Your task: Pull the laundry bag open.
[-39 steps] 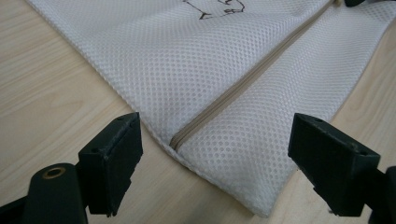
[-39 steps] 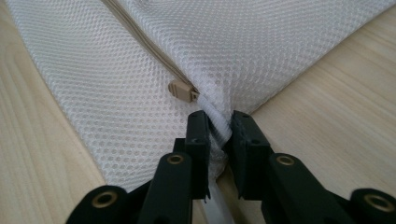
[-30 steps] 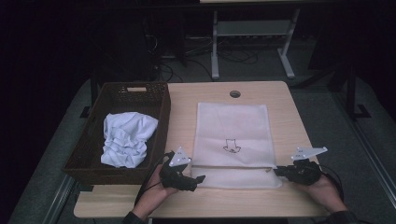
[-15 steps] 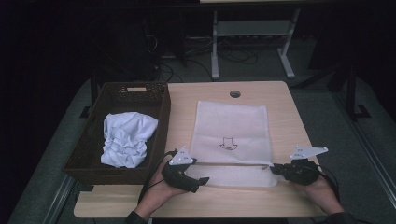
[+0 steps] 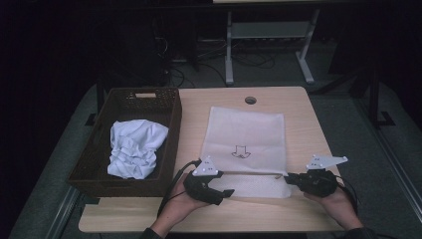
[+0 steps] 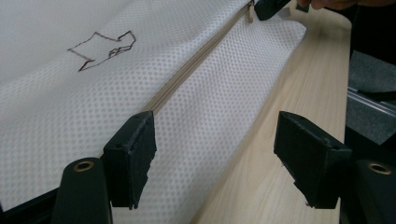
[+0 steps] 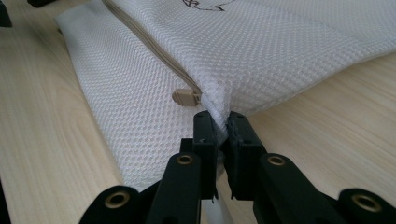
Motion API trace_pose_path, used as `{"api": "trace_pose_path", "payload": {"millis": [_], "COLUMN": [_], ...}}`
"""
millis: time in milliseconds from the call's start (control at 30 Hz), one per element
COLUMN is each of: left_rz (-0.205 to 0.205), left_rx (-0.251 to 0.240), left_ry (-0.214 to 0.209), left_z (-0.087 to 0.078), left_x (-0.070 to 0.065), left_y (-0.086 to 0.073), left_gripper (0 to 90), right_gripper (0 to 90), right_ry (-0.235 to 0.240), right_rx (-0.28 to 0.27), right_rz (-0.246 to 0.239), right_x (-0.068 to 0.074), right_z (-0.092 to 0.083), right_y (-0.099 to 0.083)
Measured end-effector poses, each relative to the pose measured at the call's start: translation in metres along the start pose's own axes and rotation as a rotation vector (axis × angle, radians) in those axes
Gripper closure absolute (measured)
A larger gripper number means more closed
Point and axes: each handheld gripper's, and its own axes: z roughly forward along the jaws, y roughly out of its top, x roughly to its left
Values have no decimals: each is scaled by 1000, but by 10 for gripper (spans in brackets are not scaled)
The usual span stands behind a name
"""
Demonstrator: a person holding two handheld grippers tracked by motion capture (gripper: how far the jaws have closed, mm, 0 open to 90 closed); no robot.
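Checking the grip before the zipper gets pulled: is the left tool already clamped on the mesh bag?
No, the left tool stands open, its pads apart over the mesh bag.

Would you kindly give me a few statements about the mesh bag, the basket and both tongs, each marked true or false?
1. The right tongs are shut on the mesh bag. True.
2. The left tongs pinch the bag's zipper. False: their jaws stand apart over the bag's edge, having just been closing.
3. The white cloth lies in the basket. True.
4. The basket sits right of the bag. False: it sits left.
5. An arrow drawing marks the bag. True.
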Motion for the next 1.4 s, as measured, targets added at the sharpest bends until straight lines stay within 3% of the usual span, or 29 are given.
{"api": "trace_pose_path", "payload": {"millis": [633,1100,1400], "left_rz": [14,30,42], "left_rx": [-24,-23,-16], "left_ry": [-94,-138,-145], "left_z": [23,44,56], "left_x": [-11,-22,-25], "left_y": [23,39,45], "left_gripper": [445,584,653], "right_gripper": [823,823,824], "right_ry": [36,36,40], "right_rx": [-29,-43,-53], "right_rz": [-22,-39,-46], "right_x": [16,24,28], "right_z": [1,-1,-2], "right_y": [7,10,12]}}
